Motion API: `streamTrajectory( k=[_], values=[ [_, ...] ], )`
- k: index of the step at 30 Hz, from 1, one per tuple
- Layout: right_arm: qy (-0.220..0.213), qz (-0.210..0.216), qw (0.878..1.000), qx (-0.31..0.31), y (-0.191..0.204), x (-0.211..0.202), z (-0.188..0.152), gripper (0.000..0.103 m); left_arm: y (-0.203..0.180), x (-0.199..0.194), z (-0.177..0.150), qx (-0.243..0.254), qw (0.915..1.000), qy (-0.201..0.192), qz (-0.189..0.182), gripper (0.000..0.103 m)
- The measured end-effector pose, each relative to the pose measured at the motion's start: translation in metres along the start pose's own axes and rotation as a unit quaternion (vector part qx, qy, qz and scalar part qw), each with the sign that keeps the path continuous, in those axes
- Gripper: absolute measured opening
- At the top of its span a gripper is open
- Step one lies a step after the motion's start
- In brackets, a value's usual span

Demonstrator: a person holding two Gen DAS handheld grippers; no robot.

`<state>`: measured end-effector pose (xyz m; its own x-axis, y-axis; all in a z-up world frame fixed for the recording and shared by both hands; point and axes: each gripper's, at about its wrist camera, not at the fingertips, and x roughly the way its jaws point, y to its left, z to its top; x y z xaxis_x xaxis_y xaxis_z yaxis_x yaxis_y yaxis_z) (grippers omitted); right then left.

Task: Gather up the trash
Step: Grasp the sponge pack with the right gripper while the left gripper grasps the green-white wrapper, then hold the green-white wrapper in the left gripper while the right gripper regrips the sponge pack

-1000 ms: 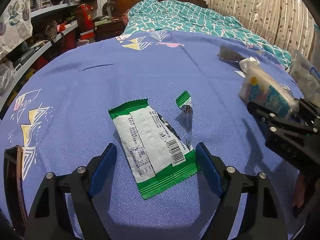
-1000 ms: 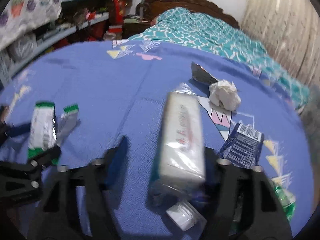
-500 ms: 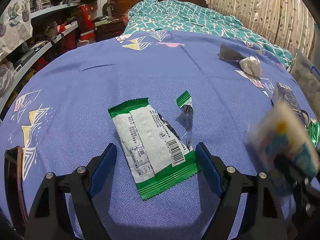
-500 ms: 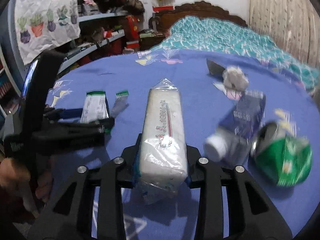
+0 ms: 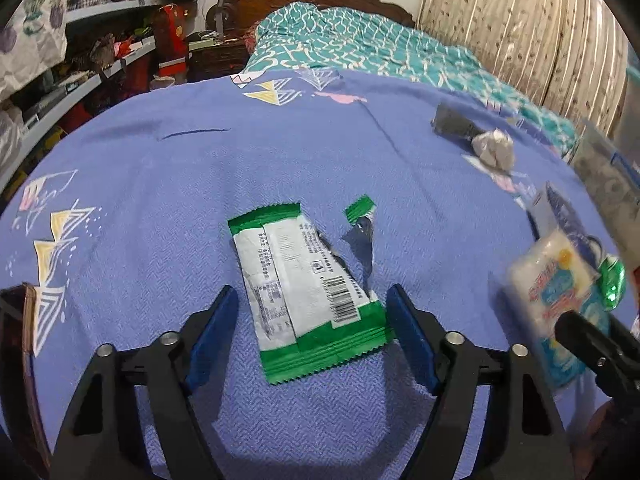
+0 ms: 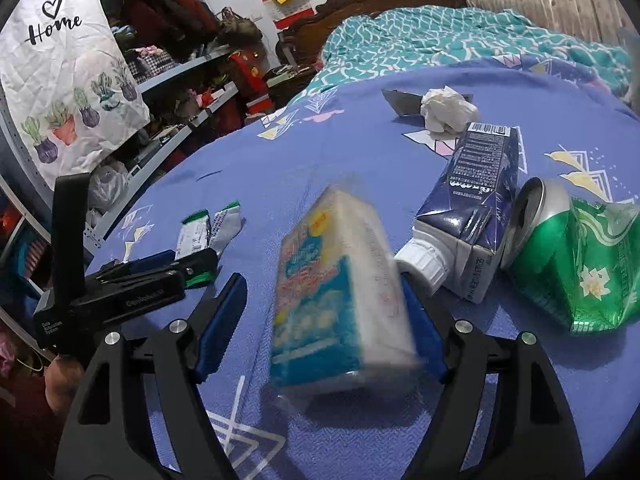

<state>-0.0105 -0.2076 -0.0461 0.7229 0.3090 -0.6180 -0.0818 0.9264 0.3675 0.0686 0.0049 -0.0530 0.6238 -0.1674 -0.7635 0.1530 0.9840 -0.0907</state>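
- The green-and-white wrapper (image 5: 306,290) lies flat on the blue bedspread (image 5: 200,168), straight ahead of your left gripper (image 5: 310,330) and between its blue pads, long axis running away from you and a little leftward.
- Your left gripper stands wide, its jaws having just closed a little; neither pad presses the wrapper, though the right one sits just at its corner. This hand is far the nearer.
- A torn green strip (image 5: 361,220) lies just beyond, to the wrapper's right.
- Your right gripper (image 6: 320,320) has just been opening; the tissue pack (image 6: 340,300), blurred, is between its pads, leaning on the right pad and clear of the left, so no longer gripped, I judge.
- Near it lie a blue carton (image 6: 472,208), a crushed green can (image 6: 576,256) and a crumpled tissue (image 6: 446,110).
- Beyond: teal quilt (image 5: 360,48), wooden headboard, cluttered shelves, curtains.
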Motion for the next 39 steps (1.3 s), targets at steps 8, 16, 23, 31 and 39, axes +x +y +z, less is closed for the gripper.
streamTrajectory(
  k=[8, 16, 23, 31, 39],
  values=[
    [-0.017, 0.007, 1.000, 0.008, -0.003, -0.006, -0.001, 0.078, 0.000, -0.005, -0.002, 0.008, 0.9981, -0.014, -0.060, 0.028],
    [-0.022, 0.008, 1.000, 0.010, -0.006, -0.008, -0.002, 0.079, -0.013, -0.008, -0.005, 0.049, 0.9949, -0.022, -0.086, 0.026],
    [-0.003, 0.006, 1.000, -0.008, 0.002, -0.005, -0.006, 0.082, -0.015, -0.006, -0.006, 0.054, 0.9949, -0.014, -0.083, 0.026],
    [0.008, 0.002, 1.000, -0.010, 0.002, -0.004, -0.010, 0.082, -0.013, -0.005, -0.007, 0.054, 0.9948, -0.011, -0.086, 0.027],
    [0.026, 0.004, 0.999, -0.019, 0.005, 0.001, -0.010, 0.085, -0.011, -0.002, -0.006, 0.047, 0.9950, -0.006, -0.089, 0.028]
  ],
)
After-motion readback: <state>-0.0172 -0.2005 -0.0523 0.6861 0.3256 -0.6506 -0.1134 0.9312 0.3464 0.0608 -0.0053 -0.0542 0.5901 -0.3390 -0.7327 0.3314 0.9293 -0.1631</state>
